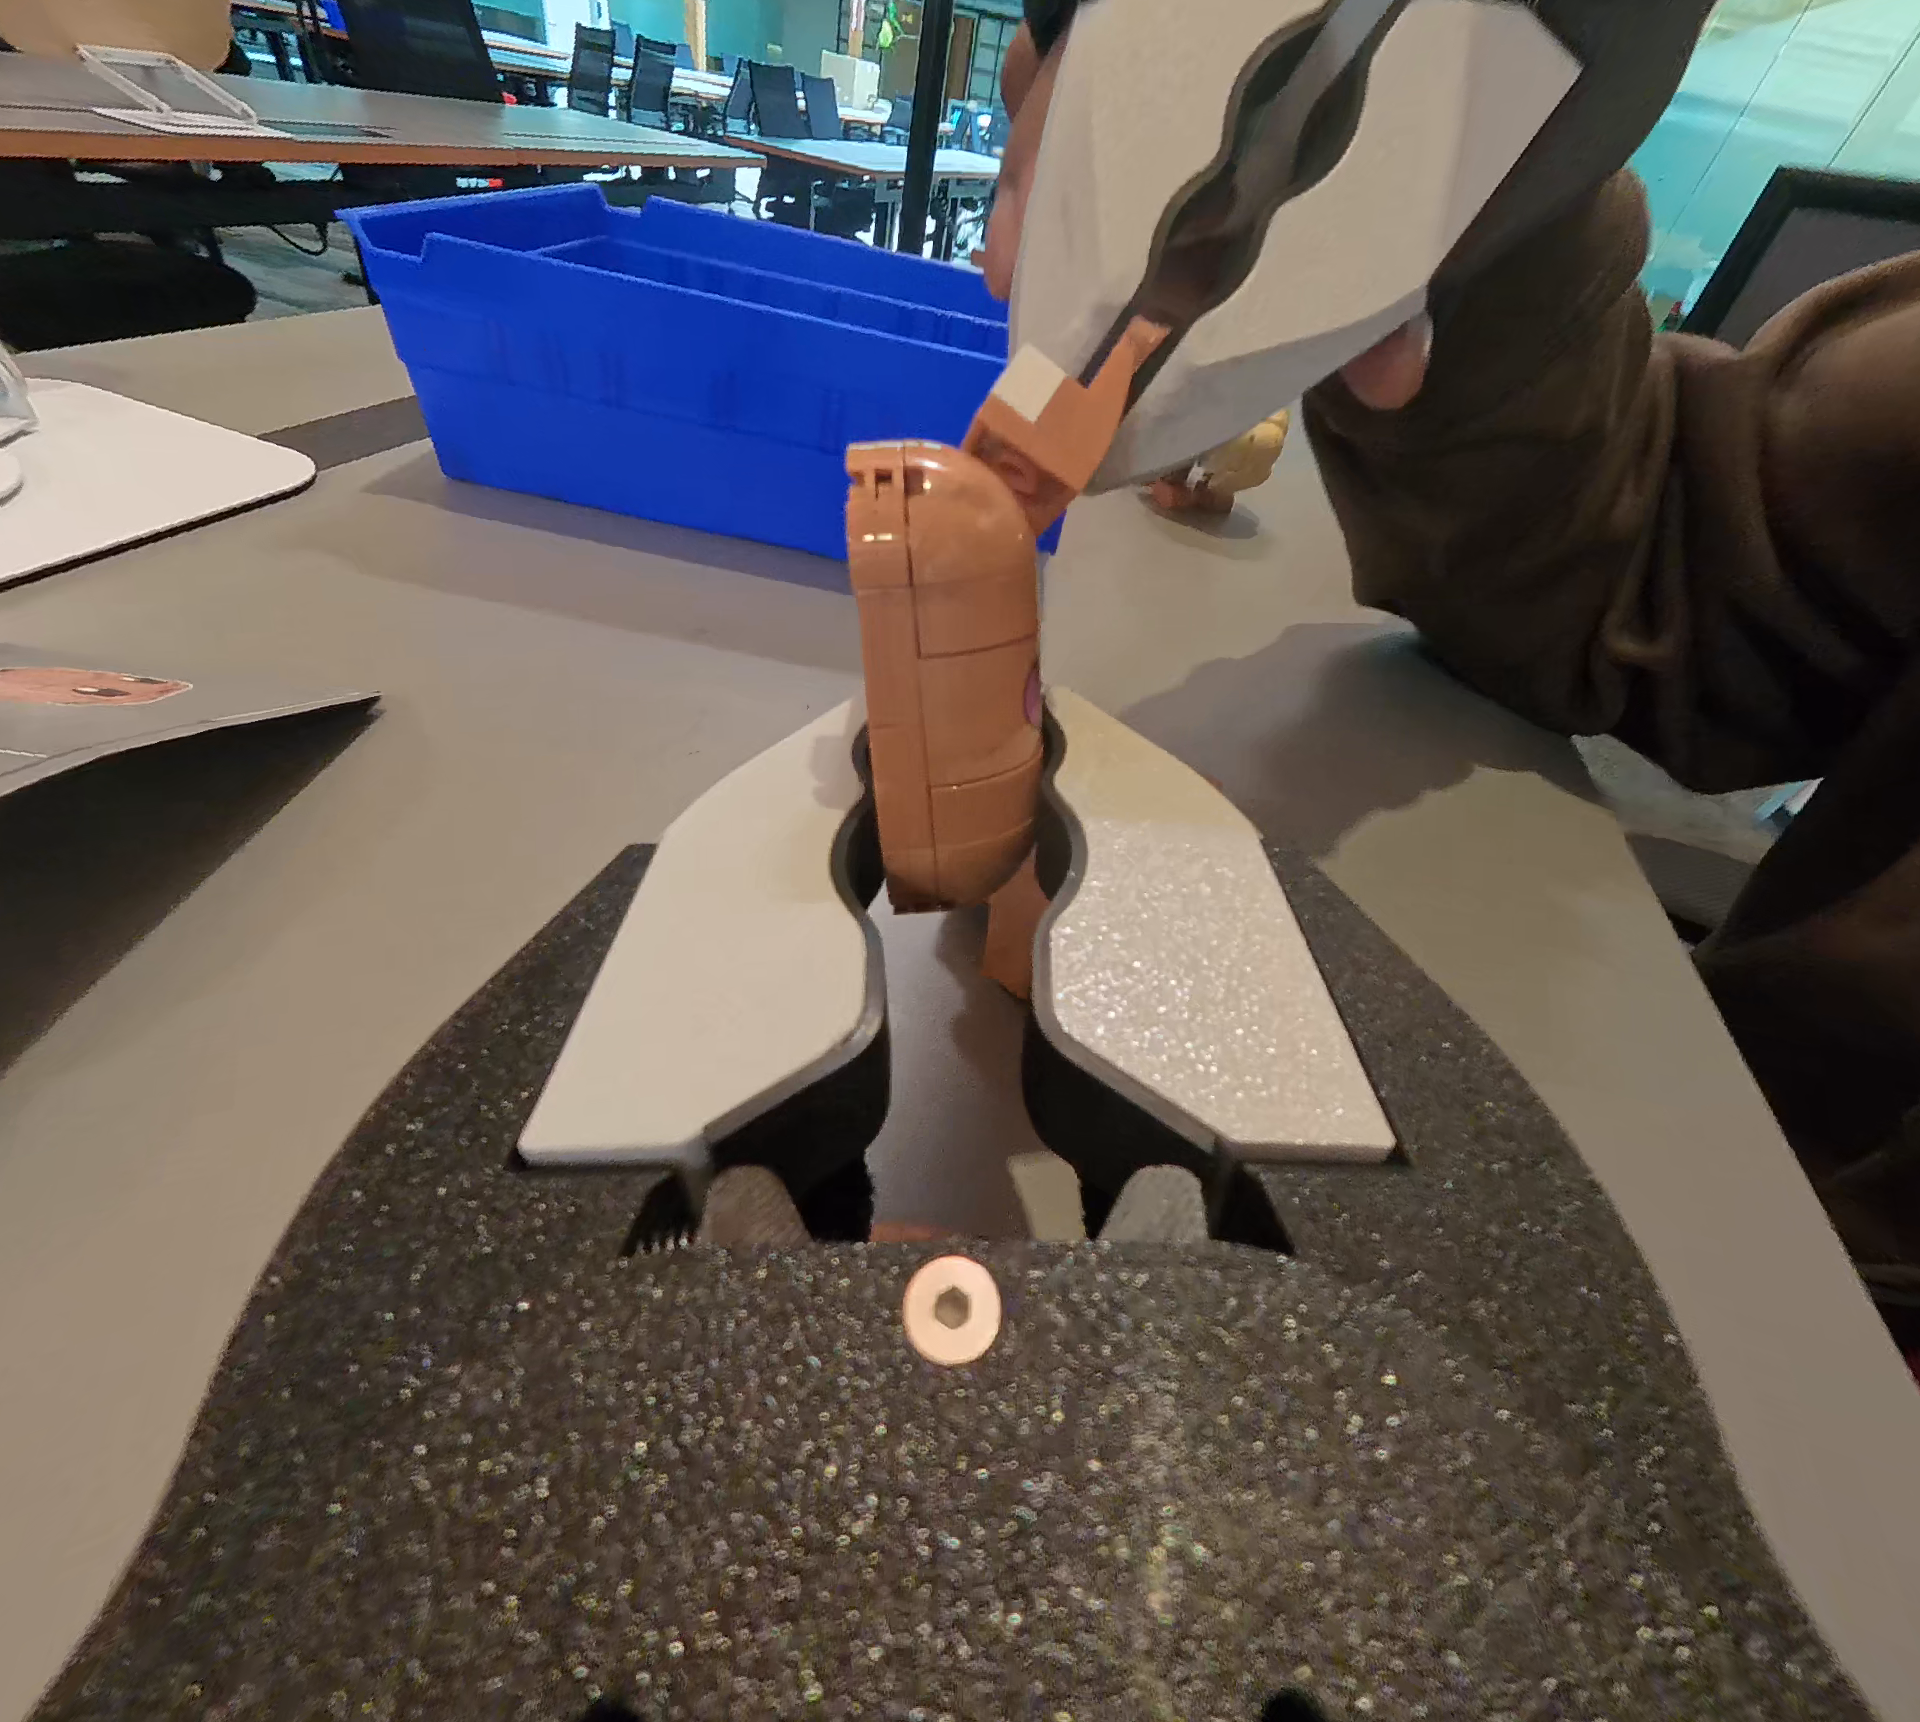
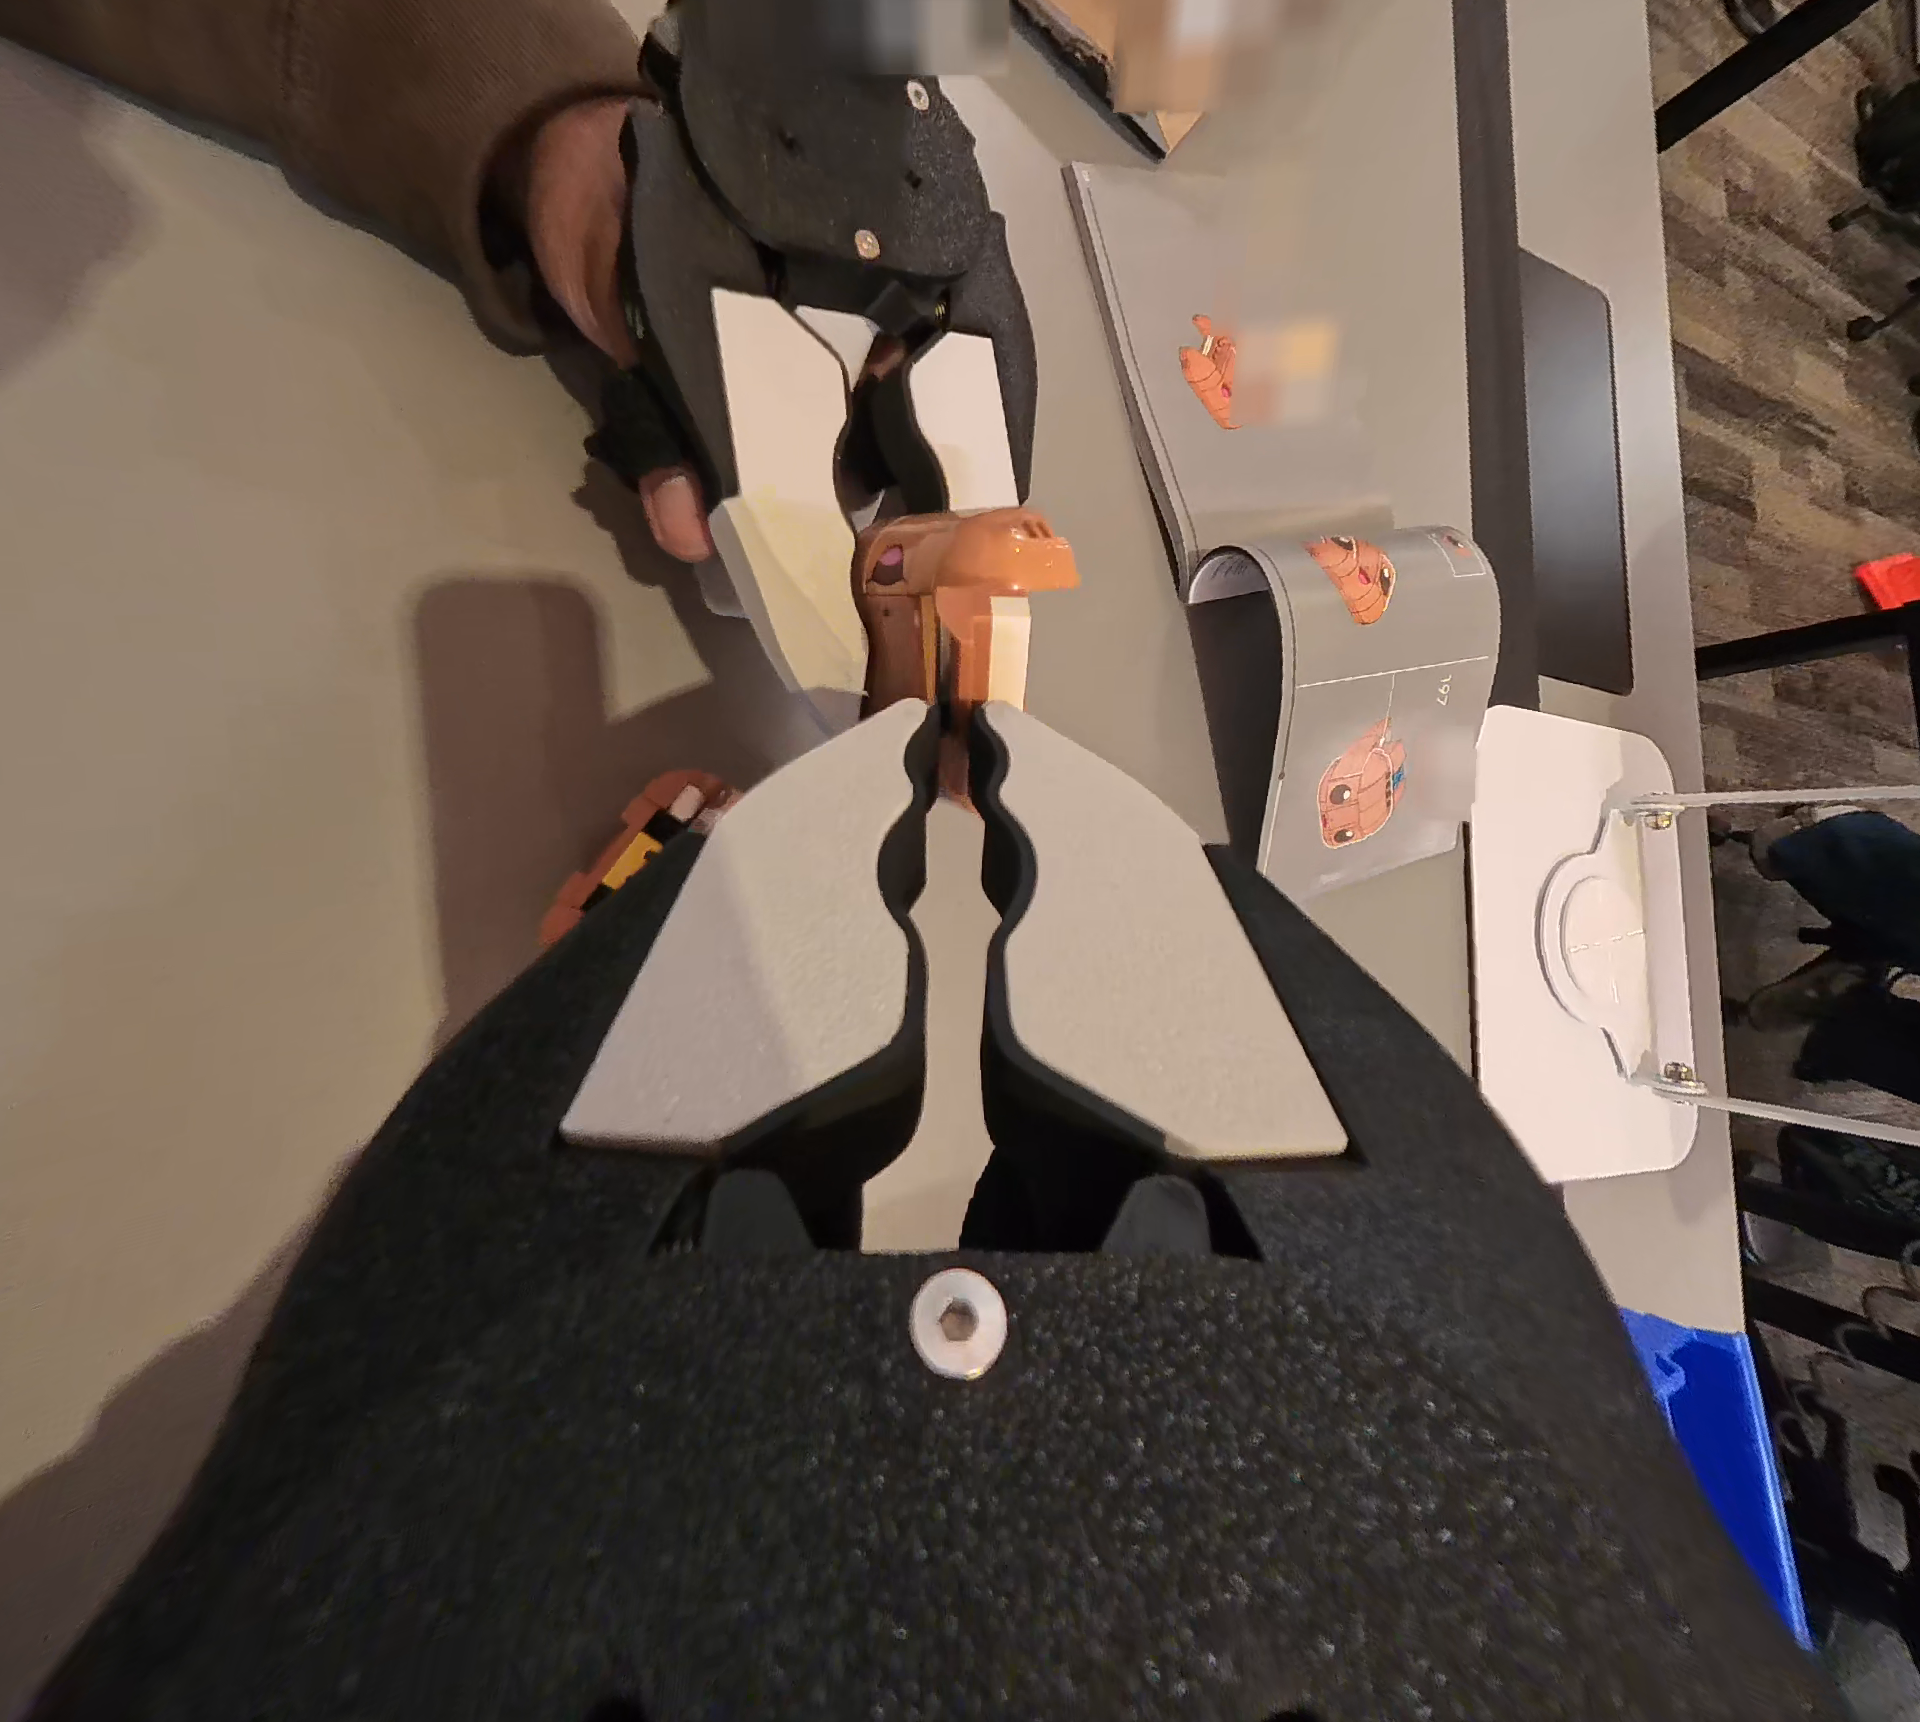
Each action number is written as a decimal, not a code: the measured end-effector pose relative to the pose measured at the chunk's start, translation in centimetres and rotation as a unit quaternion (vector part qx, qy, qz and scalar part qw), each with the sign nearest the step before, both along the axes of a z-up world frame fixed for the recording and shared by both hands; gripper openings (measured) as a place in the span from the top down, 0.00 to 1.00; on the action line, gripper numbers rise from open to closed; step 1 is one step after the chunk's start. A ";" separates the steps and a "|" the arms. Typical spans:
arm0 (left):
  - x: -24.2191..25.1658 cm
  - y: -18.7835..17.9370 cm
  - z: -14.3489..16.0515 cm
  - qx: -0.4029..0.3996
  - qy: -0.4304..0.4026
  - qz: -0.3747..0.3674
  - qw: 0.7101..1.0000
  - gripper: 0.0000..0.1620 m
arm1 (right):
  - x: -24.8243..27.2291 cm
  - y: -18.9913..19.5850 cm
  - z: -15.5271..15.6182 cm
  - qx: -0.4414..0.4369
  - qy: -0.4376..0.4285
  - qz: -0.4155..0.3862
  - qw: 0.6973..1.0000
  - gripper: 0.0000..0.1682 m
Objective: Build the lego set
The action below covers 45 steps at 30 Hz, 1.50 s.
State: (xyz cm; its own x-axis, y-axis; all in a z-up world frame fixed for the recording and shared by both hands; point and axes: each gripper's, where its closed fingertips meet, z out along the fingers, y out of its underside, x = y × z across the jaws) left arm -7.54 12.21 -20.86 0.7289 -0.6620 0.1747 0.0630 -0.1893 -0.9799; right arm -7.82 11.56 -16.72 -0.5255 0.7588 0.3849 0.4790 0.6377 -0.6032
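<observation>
Clamping the tan lego body (image 1: 951,685) between its two grey fingers, our left gripper (image 1: 951,758) holds that rounded brick assembly upright above the grey table (image 1: 520,633). We take that body as our landmark. At its upper right corner, the right gripper (image 1: 1127,384) comes down at a slant, its fingers pinched together on a small tan lego piece (image 1: 1060,425) with a white face, which touches the top of the body. In the right wrist view we see the same pairing from above: the right gripper (image 2: 951,716) is closed on the small tan lego piece (image 2: 987,633), pressed against the body (image 2: 899,602) held in the left gripper (image 2: 883,488). Left of the body, near us, lies an open instruction booklet (image 1: 156,716). Behind the body stands a blue plastic bin (image 1: 675,363). Right of the body, farther back, a small brown-and-yellow lego model (image 1: 1221,467) rests on the table, beside a brown sleeve (image 1: 1621,529).
</observation>
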 end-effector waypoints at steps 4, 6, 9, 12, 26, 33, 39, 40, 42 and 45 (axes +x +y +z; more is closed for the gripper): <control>0.2 0.0 -0.7 0.012 0.058 0.006 0.998 0.84 | 0.7 -0.1 -0.3 -0.005 -0.051 0.000 0.999 0.98; 0.3 0.0 -1.1 0.021 0.094 0.007 0.995 0.84 | 1.1 0.0 -0.8 -0.004 -0.084 0.000 0.996 0.98; 0.4 -0.1 -1.5 0.026 0.122 0.005 0.992 0.84 | 1.6 0.0 -1.4 0.007 -0.123 0.003 0.992 0.98; 0.5 -0.2 -1.7 0.030 0.136 0.001 0.990 0.85 | 1.9 -0.1 -1.5 0.022 -0.142 0.009 0.990 0.98; 0.6 -0.2 -2.2 0.034 0.177 0.005 0.984 0.84 | 2.5 0.3 -2.2 0.064 -0.164 0.007 0.984 0.98; 0.7 -0.3 -2.5 0.029 0.183 0.001 0.983 0.84 | 2.4 -0.4 -2.7 0.065 -0.170 0.021 0.983 0.98; 0.6 -0.4 -2.4 0.027 0.174 -0.009 0.984 0.85 | 2.2 -0.7 -2.6 0.040 -0.163 0.044 0.985 0.98; 0.6 -0.5 -2.4 0.026 0.171 -0.011 0.985 0.85 | 2.1 -0.7 -2.5 0.034 -0.160 0.051 0.985 0.98; 0.7 -0.6 -2.4 0.021 0.161 -0.020 0.987 0.85 | 2.1 -0.8 -2.4 0.018 -0.156 0.065 0.985 0.98; 0.8 -0.9 -2.3 0.008 0.136 -0.040 0.990 0.84 | 2.0 -1.1 -2.1 -0.013 -0.148 0.085 0.985 0.98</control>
